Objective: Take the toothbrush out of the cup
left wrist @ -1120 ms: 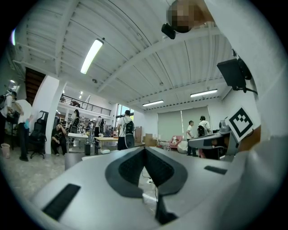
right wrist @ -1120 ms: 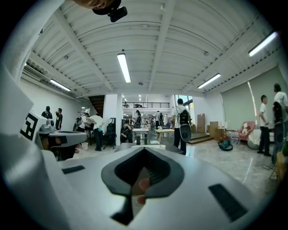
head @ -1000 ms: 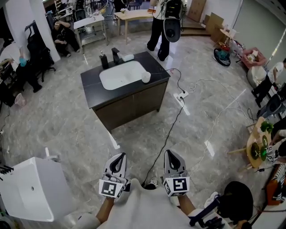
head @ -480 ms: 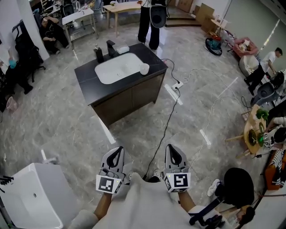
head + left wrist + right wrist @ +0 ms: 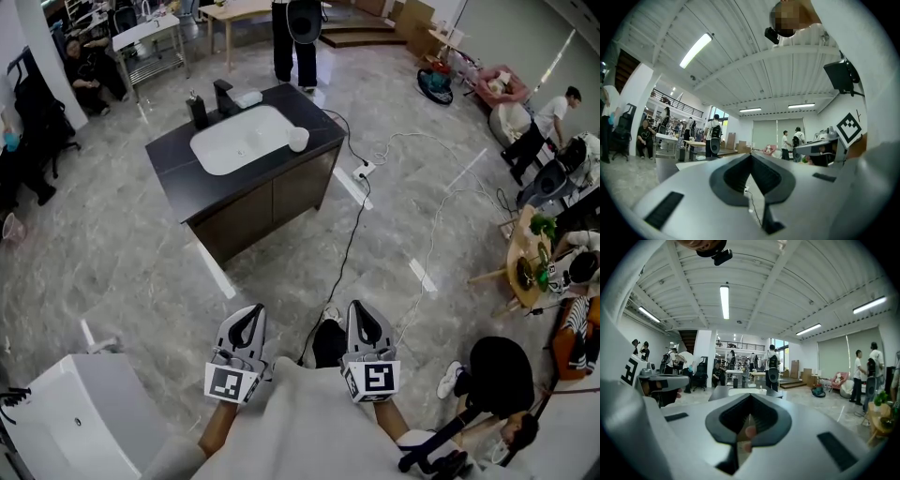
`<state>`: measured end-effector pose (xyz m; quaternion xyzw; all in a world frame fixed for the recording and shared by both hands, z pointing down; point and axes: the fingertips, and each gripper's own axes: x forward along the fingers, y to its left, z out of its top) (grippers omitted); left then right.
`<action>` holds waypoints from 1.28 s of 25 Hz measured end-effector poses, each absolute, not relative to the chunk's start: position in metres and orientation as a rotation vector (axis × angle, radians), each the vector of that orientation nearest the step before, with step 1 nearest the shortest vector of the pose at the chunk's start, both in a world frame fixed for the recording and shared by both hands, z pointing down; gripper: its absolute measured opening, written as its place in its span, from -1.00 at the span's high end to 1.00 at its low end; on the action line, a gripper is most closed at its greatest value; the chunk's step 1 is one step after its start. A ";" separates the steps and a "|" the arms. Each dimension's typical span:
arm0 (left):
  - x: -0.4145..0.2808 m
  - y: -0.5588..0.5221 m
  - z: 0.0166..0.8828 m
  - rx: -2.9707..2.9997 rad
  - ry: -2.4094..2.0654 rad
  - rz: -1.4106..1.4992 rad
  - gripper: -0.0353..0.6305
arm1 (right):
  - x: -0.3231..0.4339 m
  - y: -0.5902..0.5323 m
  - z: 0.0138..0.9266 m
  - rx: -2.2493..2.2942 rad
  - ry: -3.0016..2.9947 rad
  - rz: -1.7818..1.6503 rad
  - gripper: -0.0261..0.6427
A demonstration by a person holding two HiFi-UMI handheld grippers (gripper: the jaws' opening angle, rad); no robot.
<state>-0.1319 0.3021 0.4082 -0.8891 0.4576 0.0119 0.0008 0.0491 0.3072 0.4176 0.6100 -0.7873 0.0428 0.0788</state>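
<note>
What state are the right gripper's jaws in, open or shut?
Shut. In the right gripper view, the right gripper has its jaws pressed together at the tips, with nothing held between them.

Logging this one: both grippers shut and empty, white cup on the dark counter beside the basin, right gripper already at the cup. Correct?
Not quite. The right gripper is not at the cup: the head view shows it close to the person, beside the left gripper, with floor between it and the counter. The rest holds: both shut and empty, cup beside the basin.
</note>
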 end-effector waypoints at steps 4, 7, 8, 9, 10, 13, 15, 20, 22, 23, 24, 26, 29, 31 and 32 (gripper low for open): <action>-0.130 0.293 0.414 -2.804 1.425 0.038 0.91 | 0.048 0.300 0.425 1.828 -2.359 0.149 0.91; -0.128 0.284 0.417 -2.801 1.429 0.033 0.91 | 0.046 0.288 0.429 1.802 -2.376 0.145 0.90; -0.128 0.282 0.418 -2.799 1.433 0.031 0.91 | 0.044 0.284 0.431 1.793 -2.383 0.147 0.91; -0.129 0.279 0.418 -2.798 1.439 0.032 0.91 | 0.043 0.279 0.433 1.788 -2.389 0.156 0.91; -0.129 0.275 0.418 -2.799 1.451 0.038 0.91 | 0.042 0.274 0.435 1.786 -2.396 0.168 0.91; -0.131 0.260 0.423 -2.803 1.495 0.039 0.91 | 0.038 0.255 0.441 1.767 -2.425 0.186 0.91; -0.130 0.245 0.428 -2.788 1.492 0.001 0.91 | 0.037 0.235 0.442 1.751 -2.450 0.181 0.90; -0.120 0.201 0.422 -2.770 1.513 0.006 0.91 | 0.035 0.182 0.440 1.693 -2.508 0.164 0.91; -0.114 0.181 0.418 -2.766 1.517 0.007 0.91 | 0.036 0.162 0.440 1.676 -2.516 0.148 0.90; -0.111 0.170 0.417 -2.764 1.518 0.003 0.91 | 0.037 0.153 0.440 1.673 -2.515 0.139 0.91; -0.108 0.159 0.415 -2.762 1.522 -0.002 0.91 | 0.038 0.143 0.438 1.668 -2.514 0.121 0.91; -0.102 0.136 0.410 -2.755 1.539 -0.009 0.91 | 0.042 0.124 0.434 1.659 -2.528 0.077 0.90; -0.094 0.098 0.407 -2.735 1.571 -0.015 0.91 | 0.050 0.085 0.419 1.694 -2.606 0.003 0.90; -0.088 0.073 0.408 -2.731 1.594 -0.022 0.91 | 0.058 0.060 0.423 1.687 -2.600 0.039 0.90; -0.085 0.061 0.409 -2.730 1.605 -0.027 0.91 | 0.063 0.050 0.427 1.669 -2.586 0.064 0.90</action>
